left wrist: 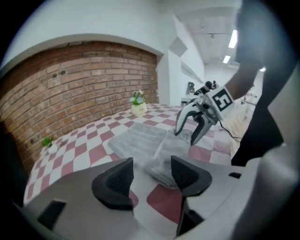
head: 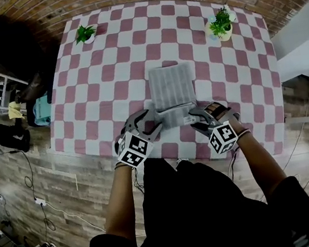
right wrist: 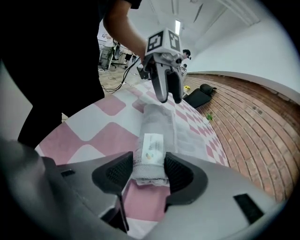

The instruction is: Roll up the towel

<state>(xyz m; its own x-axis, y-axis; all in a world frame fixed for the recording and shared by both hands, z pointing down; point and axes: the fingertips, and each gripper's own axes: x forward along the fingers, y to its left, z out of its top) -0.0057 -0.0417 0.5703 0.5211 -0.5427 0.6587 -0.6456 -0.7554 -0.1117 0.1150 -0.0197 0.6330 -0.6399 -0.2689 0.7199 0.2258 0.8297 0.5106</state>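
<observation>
A grey towel (head: pixel 171 84) lies flat on the pink-and-white checked table (head: pixel 99 99). Its near end is rolled into a short roll (head: pixel 172 115). My left gripper (head: pixel 150 123) is at the roll's left end. In the left gripper view it (left wrist: pixel 151 171) is open, with the roll's end (left wrist: pixel 161 168) lying just past the pads, untouched. My right gripper (head: pixel 195 121) is at the roll's right end. In the right gripper view the roll (right wrist: pixel 152 140), with a white label (right wrist: pixel 151 146), lies between its (right wrist: pixel 149 168) open jaws. The pads sit close beside the roll without squeezing it.
A small potted plant (head: pixel 85 34) stands at the table's far left corner, and a bigger one (head: pixel 221 24) at the far right. The table's near edge runs just under my hands. Beyond the table are a brick floor, cables and furniture on the left.
</observation>
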